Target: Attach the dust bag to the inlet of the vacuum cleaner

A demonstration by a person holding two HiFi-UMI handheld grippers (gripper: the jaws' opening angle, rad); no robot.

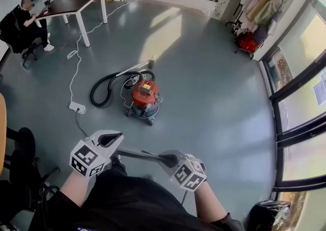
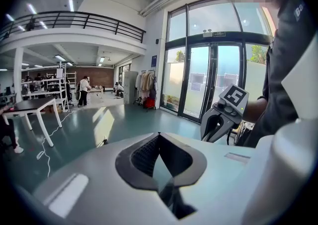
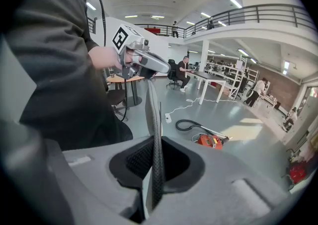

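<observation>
The dust bag (image 1: 145, 155) is a thin, flat, dark sheet seen edge-on, stretched between my two grippers close to my body. My left gripper (image 1: 118, 142) is shut on its left end and my right gripper (image 1: 168, 159) on its right end. In the right gripper view the dust bag (image 3: 154, 134) stands on edge between the closed pads and runs up towards the left gripper (image 3: 160, 68). The left gripper view shows the right gripper (image 2: 216, 128) ahead. The red vacuum cleaner (image 1: 144, 95) stands on the floor some way in front, its black hose (image 1: 104, 90) looped to the left. Its inlet is too small to make out.
A white power strip (image 1: 77, 107) and cable lie left of the vacuum. A dark-topped table (image 1: 76, 1) with a seated person (image 1: 28, 21) is at the far left. A black chair (image 1: 23, 163) stands at my left, glass doors (image 1: 300, 112) on the right, a clothes rack (image 1: 260, 10) beyond.
</observation>
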